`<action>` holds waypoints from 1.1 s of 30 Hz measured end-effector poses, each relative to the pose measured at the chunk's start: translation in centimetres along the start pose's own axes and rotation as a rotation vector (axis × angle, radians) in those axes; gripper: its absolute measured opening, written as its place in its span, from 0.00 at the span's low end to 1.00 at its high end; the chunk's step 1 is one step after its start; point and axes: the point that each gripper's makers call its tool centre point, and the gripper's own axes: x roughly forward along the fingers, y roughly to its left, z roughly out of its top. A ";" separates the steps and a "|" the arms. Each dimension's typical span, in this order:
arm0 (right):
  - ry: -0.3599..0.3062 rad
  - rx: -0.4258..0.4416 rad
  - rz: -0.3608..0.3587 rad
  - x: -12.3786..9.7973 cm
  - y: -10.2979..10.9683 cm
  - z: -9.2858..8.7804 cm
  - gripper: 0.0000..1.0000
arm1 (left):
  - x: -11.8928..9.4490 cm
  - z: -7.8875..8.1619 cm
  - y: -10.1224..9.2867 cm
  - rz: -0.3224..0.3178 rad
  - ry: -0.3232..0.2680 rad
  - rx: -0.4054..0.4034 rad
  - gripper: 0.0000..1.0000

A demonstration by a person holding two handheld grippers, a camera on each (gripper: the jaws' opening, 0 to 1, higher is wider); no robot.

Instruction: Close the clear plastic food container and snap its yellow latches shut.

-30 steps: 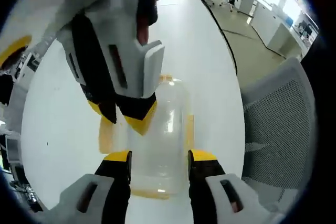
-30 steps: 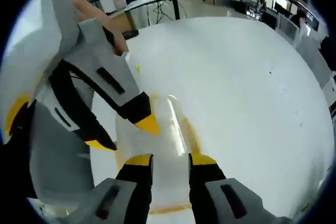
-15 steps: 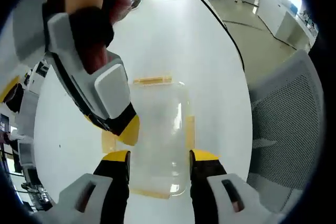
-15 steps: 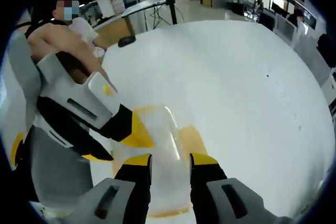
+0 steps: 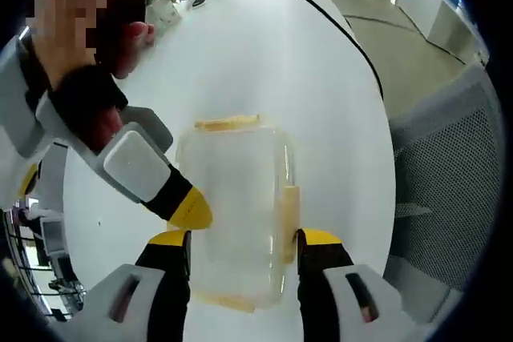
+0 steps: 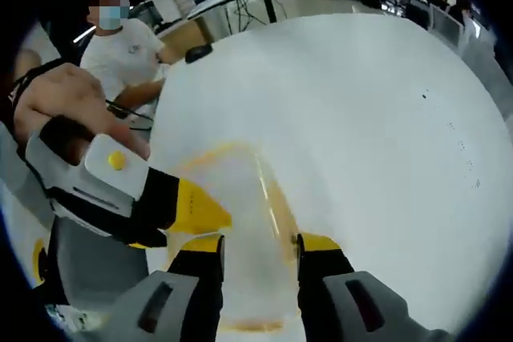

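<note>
**Both tools spread around the clear container**

The left tool (image 5: 242,238) has its jaws parted, one tip on each side of the clear plastic food container (image 5: 237,206), which lies on the white worktop (image 5: 321,94) just past the tips. Whether the tips touch its walls cannot be told. Yellow latches show on it: one along the far edge (image 5: 227,123), one on the right side (image 5: 287,206). The right tool (image 5: 191,208) comes in from the left, a hand (image 5: 88,62) gripping it, its yellow tip at the container's left edge. In the right gripper view that tool (image 6: 258,242) is likewise spread, straddling the container (image 6: 240,222), with the left tool (image 6: 196,210) beside it. A mesh chair (image 5: 449,190) stands right of the worktop.
</note>
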 end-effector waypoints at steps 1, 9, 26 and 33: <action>0.006 0.000 0.012 0.1 0.0 -0.1 0.35 | 0.1 -0.2 -0.1 -0.002 0.008 -0.001 0.53; 0.056 -0.018 0.060 0.3 0.4 -0.1 0.35 | 0.1 -0.3 -0.3 0.002 0.001 0.000 0.53; 0.128 -0.031 0.084 0.4 0.5 -0.3 0.34 | 0.1 -0.1 -0.3 -0.027 0.013 -0.016 0.51; 0.134 -0.028 0.082 0.4 0.6 -0.3 0.33 | 0.1 -0.1 -0.2 -0.026 0.014 -0.017 0.50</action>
